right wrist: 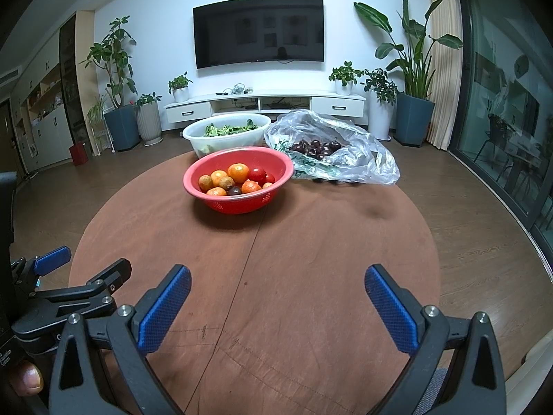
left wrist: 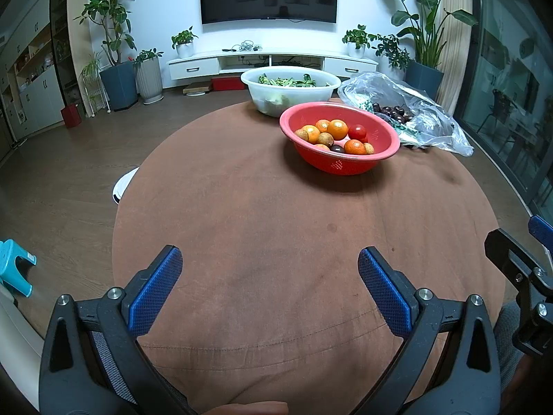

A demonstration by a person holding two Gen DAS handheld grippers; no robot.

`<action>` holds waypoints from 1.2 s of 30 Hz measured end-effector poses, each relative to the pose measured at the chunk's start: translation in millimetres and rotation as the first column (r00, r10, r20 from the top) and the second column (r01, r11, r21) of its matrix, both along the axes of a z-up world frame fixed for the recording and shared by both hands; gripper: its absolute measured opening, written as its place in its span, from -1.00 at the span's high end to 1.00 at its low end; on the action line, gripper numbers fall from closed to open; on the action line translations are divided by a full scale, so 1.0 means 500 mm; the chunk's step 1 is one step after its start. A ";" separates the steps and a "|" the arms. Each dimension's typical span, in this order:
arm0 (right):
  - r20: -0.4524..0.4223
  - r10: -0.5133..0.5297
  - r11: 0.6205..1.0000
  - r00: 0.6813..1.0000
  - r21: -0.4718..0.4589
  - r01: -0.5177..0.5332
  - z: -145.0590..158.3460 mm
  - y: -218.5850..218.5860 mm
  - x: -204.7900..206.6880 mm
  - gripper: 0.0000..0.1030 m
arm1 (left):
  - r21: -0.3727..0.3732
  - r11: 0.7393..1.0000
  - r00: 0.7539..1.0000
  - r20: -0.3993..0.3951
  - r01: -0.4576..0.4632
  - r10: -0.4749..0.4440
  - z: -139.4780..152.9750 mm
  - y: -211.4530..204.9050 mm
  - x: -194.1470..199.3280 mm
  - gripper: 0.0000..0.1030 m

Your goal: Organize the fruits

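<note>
My left gripper (left wrist: 270,259) sits low centre of the left wrist view, blue pads spread wide apart, nothing btwn them, just the brown cloth-covered round table (left wrist: 262,214) underneath. Right gripper (right wrist: 277,280) same story in the right wrist view: fingers wide apart, empty, over bare cloth at the near edge.

Red perforated plastic colander bowl (left wrist: 340,138) is upper right of centre in the left view, upper centre-left in the right view, well apart from both tools. Inside it: small orange citrus fruits (left wrist: 337,129), a red cherry tomato (left wrist: 357,132), tan round fruits and one dark one.

Just behind the bowl is a translucent white plastic basin w/ green leaves (left wrist: 290,88), touching or nearly, can't tell. To the right of the bowl, a crumpled clear plastic bag (right wrist: 331,148) lies open w/ dark cherries (right wrist: 316,147) piled in it.

Wall-mounted black TV (right wrist: 258,31) at top centre.
</note>
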State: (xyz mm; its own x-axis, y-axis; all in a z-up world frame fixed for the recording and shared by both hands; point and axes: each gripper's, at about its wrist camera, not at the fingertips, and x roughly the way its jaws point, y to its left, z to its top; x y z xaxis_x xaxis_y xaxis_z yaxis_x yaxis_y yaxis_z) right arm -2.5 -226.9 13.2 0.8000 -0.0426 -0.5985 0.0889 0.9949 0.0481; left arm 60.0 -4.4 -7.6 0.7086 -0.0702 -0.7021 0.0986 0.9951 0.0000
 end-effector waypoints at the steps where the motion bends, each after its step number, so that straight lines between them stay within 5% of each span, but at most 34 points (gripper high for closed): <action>1: 0.000 0.000 1.000 1.000 0.000 0.000 0.000 0.000 0.000 -1.00 | 0.000 1.000 1.000 0.000 0.000 0.000 0.000 0.000 -0.001 -0.99; 36: -0.002 0.000 1.000 1.000 -0.001 0.000 0.005 0.001 -0.001 -1.00 | 0.000 1.000 1.000 0.001 -0.002 0.002 -0.003 -0.001 -0.001 -0.99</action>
State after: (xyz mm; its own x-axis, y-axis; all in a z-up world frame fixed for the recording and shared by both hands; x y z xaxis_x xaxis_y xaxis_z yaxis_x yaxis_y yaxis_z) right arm -3.2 -226.2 16.0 0.7987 -0.0434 -0.6001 0.0890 0.9949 0.0466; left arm 59.5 -4.9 -8.9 0.7092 -0.0688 -0.7016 0.0968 0.9953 0.0002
